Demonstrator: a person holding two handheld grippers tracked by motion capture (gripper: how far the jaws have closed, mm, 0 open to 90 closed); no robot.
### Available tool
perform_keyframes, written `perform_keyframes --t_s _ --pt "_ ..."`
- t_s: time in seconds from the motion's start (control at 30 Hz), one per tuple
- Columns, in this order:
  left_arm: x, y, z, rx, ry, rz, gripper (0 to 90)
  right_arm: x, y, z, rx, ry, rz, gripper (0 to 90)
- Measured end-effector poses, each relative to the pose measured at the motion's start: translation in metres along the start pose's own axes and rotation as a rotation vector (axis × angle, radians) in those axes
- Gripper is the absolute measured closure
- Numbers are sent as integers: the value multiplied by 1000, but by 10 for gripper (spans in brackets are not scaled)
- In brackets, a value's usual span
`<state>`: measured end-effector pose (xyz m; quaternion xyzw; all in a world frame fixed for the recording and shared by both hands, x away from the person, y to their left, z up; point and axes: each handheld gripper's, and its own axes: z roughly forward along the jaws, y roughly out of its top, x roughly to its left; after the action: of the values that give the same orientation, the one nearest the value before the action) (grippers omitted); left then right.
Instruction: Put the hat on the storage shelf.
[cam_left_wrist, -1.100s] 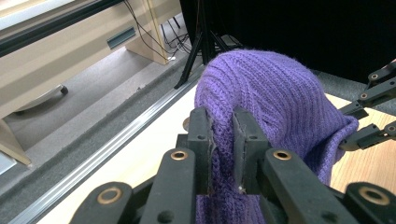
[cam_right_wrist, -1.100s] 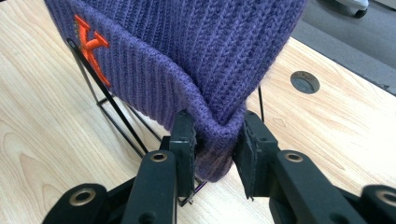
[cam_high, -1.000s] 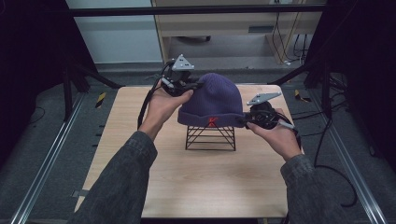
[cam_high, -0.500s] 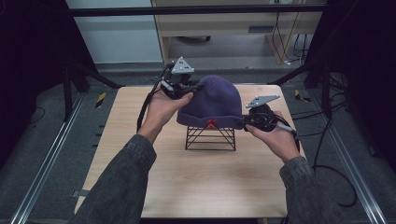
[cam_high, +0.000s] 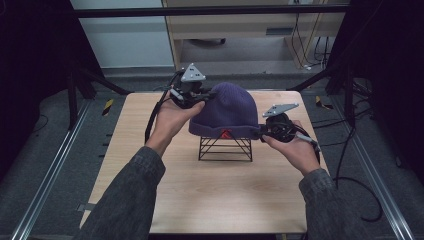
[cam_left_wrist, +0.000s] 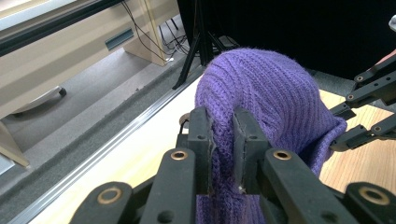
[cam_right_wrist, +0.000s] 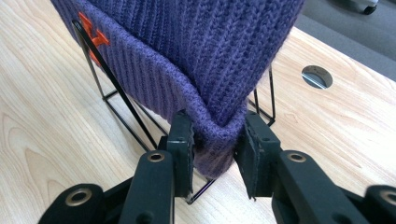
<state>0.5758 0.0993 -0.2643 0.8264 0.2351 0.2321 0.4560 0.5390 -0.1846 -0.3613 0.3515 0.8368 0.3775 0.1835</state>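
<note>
1. The purple hat sits over a black wire stand in the middle of the counter, with its folded brim about level with the top of the stand.
2. The left gripper has its fingers pinched shut on a ridge of knit at the hat's far-left side.
3. The right gripper has its fingers closed on the folded brim at the right edge, the cuff bulging between the pads.
4. Risk, as I judge it: both grips hold soft, stretchy knit only. A pull to one side could let the fabric slide out of the pads, most likely at the left, where only a thin fold is caught.
5. Risk: the stand looks light. If the brim snags on a wire corner, lifting or tugging the hat could drag or tip the stand.
6. Risk: uneven pulling by the two hands could stretch the hat out of shape or leave it crooked on the stand.
7. Containers: none on the counter; the stand is an open frame, and what is inside the hat is hidden by the knit.
</note>
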Motion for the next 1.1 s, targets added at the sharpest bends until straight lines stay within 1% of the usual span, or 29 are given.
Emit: perform_keyframes --t_s 0.1,0.27,0.3,0.4,0.8,1.03,1.1 --pt "-1 0 0 3 0 5 787 1 0 1 8 -3 -6 678" --pt "-2 -4 0 3 0 1 787 1 -1 2 14 -4 -10 674" --pt "-2 -6 1 3 -3 -3 787 1 -3 2 13 0 -3 674" --pt "-3 -9 2 8 -7 -6 787 1 -6 4 15 1 -1 673" --pt "-9 -13 7 20 -21 9 787 0 -17 11 31 2 11 657" --pt "-10 -23 12 27 -31 -8 787 0 -25 15 46 2 19 657" --pt "-11 -25 13 32 -35 -5 787 1 -26 17 58 -3 5 657"
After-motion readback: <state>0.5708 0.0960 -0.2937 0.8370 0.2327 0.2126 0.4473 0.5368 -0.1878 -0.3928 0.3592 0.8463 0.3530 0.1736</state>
